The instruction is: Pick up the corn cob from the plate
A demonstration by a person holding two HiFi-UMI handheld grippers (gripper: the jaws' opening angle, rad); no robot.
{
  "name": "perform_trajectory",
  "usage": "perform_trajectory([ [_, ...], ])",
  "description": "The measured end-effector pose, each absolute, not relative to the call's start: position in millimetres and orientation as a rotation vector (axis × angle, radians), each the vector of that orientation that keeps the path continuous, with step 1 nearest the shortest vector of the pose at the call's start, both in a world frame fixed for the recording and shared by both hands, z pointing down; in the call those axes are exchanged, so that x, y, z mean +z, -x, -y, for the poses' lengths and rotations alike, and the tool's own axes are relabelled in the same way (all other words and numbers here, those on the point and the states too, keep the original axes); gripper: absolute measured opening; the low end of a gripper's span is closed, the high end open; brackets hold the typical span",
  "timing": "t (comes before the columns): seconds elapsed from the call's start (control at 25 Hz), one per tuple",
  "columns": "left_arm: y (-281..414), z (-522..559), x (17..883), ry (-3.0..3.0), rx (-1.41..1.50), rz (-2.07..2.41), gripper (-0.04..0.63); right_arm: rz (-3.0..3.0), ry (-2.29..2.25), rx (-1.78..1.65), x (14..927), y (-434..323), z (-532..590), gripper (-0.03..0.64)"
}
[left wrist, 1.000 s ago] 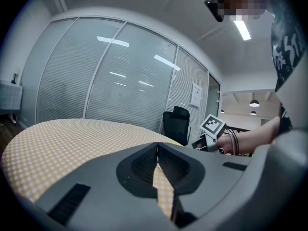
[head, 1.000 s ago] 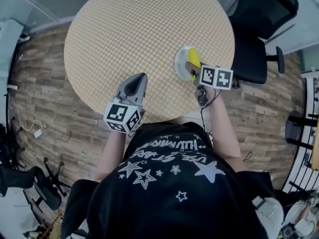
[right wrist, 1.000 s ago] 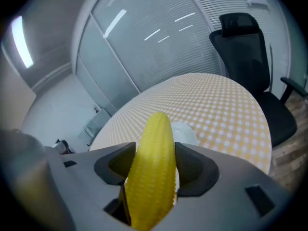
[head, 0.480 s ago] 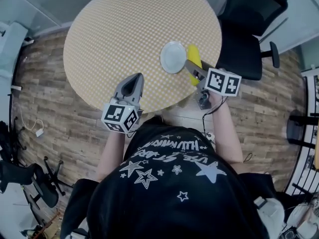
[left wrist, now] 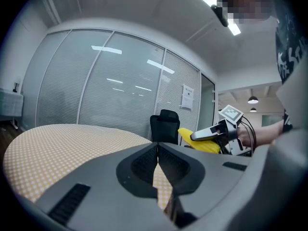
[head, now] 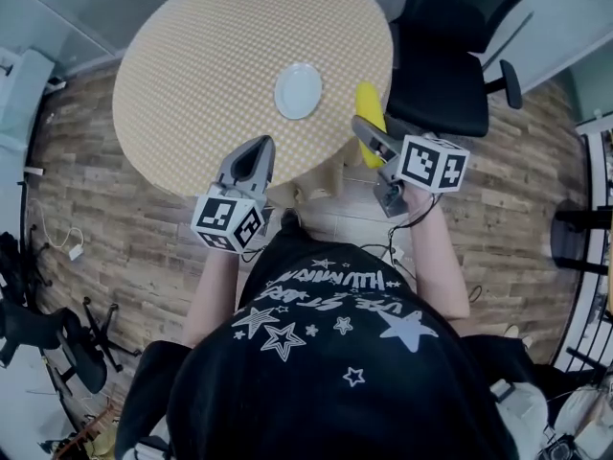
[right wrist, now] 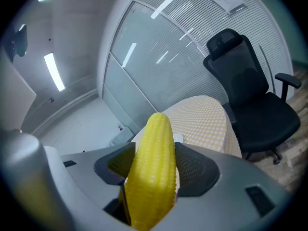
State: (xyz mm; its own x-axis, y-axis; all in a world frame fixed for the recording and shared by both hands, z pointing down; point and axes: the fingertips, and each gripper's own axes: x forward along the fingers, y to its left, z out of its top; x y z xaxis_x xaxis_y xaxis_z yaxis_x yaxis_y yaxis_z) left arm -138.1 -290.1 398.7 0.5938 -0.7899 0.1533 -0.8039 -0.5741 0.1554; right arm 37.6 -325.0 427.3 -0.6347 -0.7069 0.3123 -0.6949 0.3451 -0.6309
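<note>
I'm seeing the right gripper (head: pixel 365 130) clamping its jaws on the corn cob (head: pixel 370 111), the yellow tip pointing out past them. The cob is hanging at the table's (head: pixel 192 56) right edge, near the black office chair (head: pixel 450 56), off the white plate (head: pixel 298 90) to its left. The left gripper (head: pixel 257 156) is hovering at the near edge with its jaws pressed together on nothing. White lettering is curving across my black star-print shirt (head: pixel 335 353), upside down, and I'm not able to read it. A sheet (left wrist: pixel 187 96) is hanging on the glass wall, too small to read.
</note>
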Motion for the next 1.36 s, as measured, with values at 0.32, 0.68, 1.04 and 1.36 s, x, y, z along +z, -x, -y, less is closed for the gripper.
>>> perform_trajectory([
  [0.32,84.7,226.2,390.5,-2.658,0.122,1.33,0.008,-2.584,1.281,-1.189,424.6,-78.0,261.3,0.258],
  [0.68,61.8,161.6,401.0,-2.578,0.086,1.387,0.008,-2.683,1.191,-1.169,423.0,-88.2,203.7,0.258],
  [1.04,51.5,139.0,399.4,-2.528,0.089,1.453,0.008,-2.679,1.142,-1.195,424.4,-107.2,182.4,0.258],
  [1.36,43.8,133.5,392.0,-2.541,0.069,1.465,0.008,-2.681,1.131,-1.195,425.2,-114.2,175.3,0.258],
])
